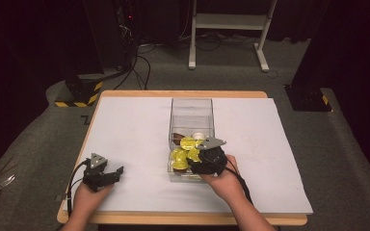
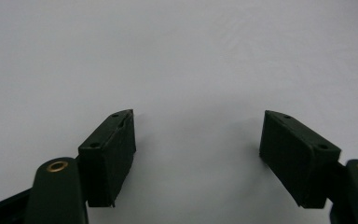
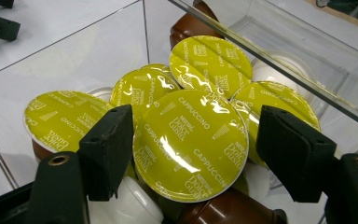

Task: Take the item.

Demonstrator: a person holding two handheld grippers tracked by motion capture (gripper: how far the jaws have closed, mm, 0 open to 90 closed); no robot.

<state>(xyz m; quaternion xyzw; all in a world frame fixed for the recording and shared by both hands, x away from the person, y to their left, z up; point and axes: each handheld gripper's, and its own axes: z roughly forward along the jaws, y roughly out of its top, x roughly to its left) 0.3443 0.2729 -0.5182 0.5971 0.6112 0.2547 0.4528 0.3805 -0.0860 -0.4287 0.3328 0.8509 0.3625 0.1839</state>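
Capsules with yellow foil lids lie heaped in the near end of a clear plastic box (image 1: pixel 191 108) on the counter (image 1: pixel 125 139), and the frontmost capsule (image 3: pixel 190 145) sits between the jaws of the right hand-held gripper (image 3: pixel 193 149). Most of the pile is half hidden: lids overlap, the brown and white cups under them show as slivers, and the box's near rim cuts across the far capsules in the right gripper view. In the high view the gripper body covers the near part of the heap, so a count is not possible there.

Right hand-held gripper (image 1: pixel 197 161): its jaws stand apart on either side of the front lid. The left pad is at the lid's edge; whether it presses on it I cannot tell. The right pad is just clear of it. The capsule still rests on the pile.

Left hand-held gripper (image 1: pixel 117 172) rests at the near left of the counter, well apart from the box, jaws wide apart with bare white surface between them (image 2: pixel 198 158).

Beyond the counter stand a white frame (image 1: pixel 231 21) and dark cabinets on grey carpet.
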